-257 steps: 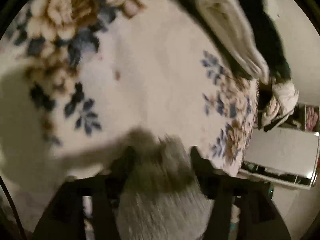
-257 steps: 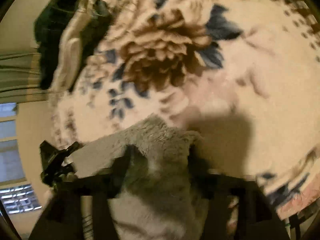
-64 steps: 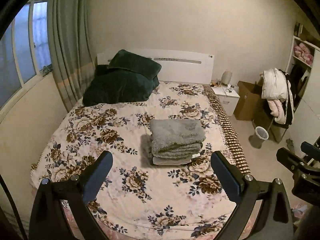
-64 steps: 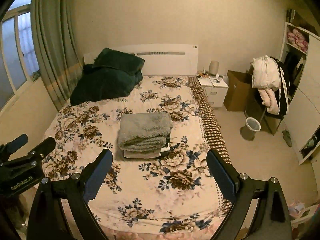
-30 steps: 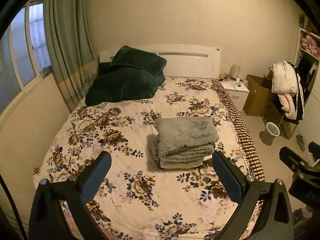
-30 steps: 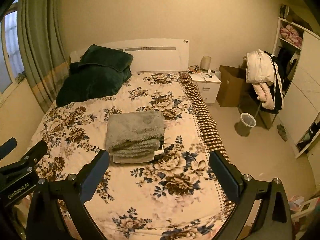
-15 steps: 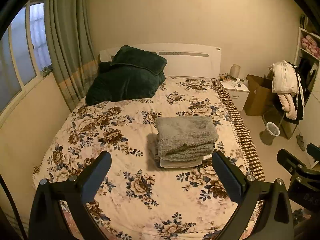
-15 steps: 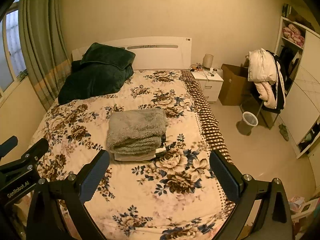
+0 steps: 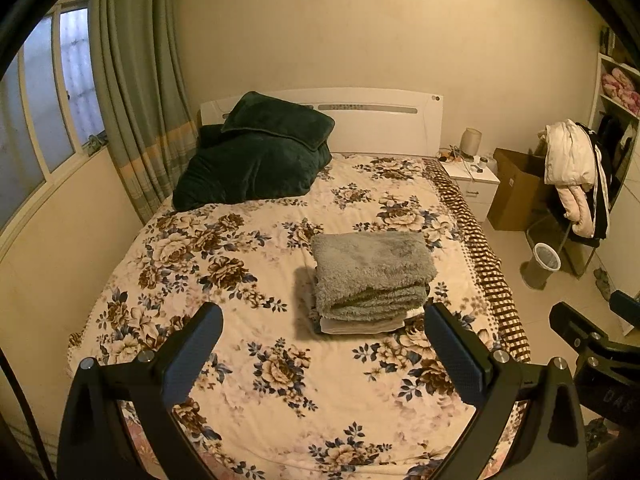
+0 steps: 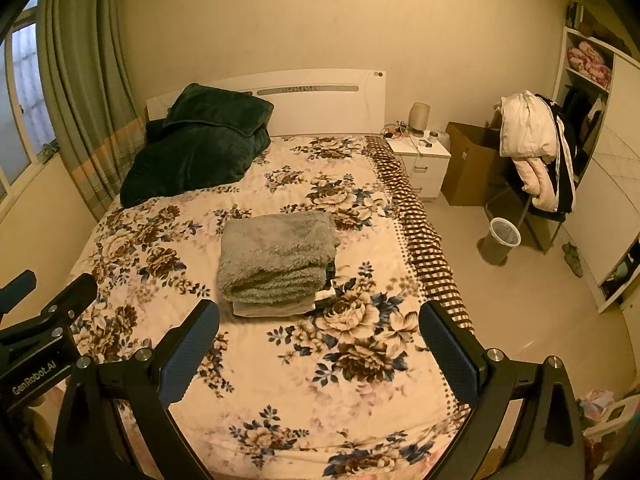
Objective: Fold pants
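We hold both tools wide open and empty above the foot of the bed [image 9: 224, 360]: the left tool [image 9: 322, 344] and right tool [image 10: 318, 338]. The folded grey pants [image 9: 370, 272] lie ahead, mid-mattress, well apart from both, long edge crosswise, nearer our right tool, folding apparently complete.

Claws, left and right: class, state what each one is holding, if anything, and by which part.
Nothing is held. The left claw and right claw are both open and empty, away from the folded grey pants lying on the bed.
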